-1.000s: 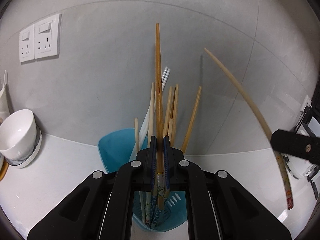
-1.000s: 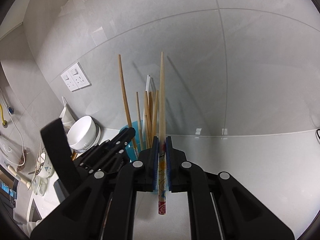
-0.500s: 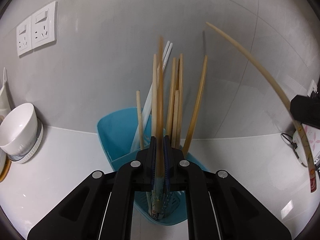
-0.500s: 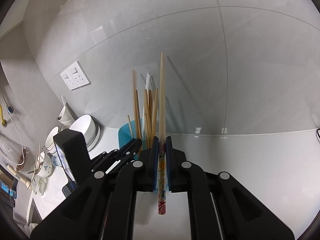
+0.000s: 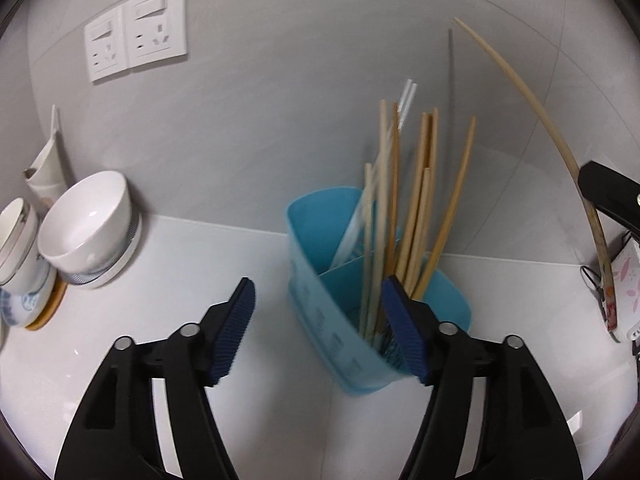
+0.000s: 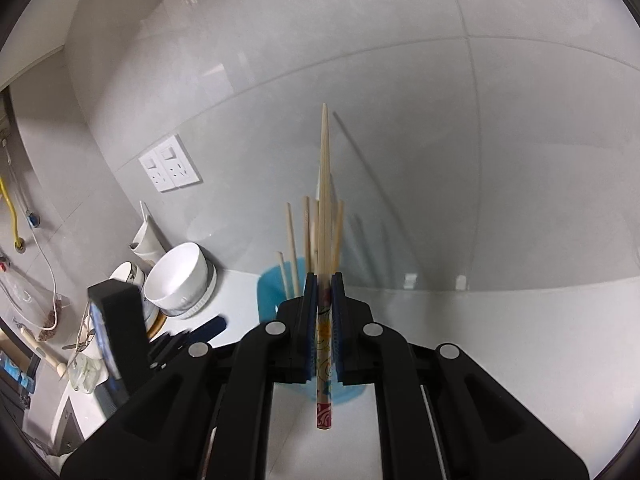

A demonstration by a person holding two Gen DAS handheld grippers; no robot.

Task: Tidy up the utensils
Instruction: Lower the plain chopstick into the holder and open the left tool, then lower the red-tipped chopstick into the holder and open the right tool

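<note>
A blue plastic utensil holder (image 5: 332, 320) stands on the white counter by the wall, with several wooden chopsticks (image 5: 416, 216) upright in it. My left gripper (image 5: 316, 320) is open and empty, its fingers on either side of the holder's near corner. My right gripper (image 6: 323, 308) is shut on a single patterned chopstick (image 6: 324, 216), held upright just in front of the holder (image 6: 268, 288). That chopstick (image 5: 560, 152) shows at the right of the left wrist view.
A white bowl (image 5: 88, 216) on a plate and cups (image 5: 16, 236) stand at the left by the wall. Wall sockets (image 5: 136, 32) are above them. A white device (image 5: 628, 280) with cables lies at the far right. Counter clutter (image 6: 80, 360) sits far left.
My left gripper has opened and let go of its chopstick, which now stands in the holder, and it has shifted left. My right gripper still holds its chopstick.
</note>
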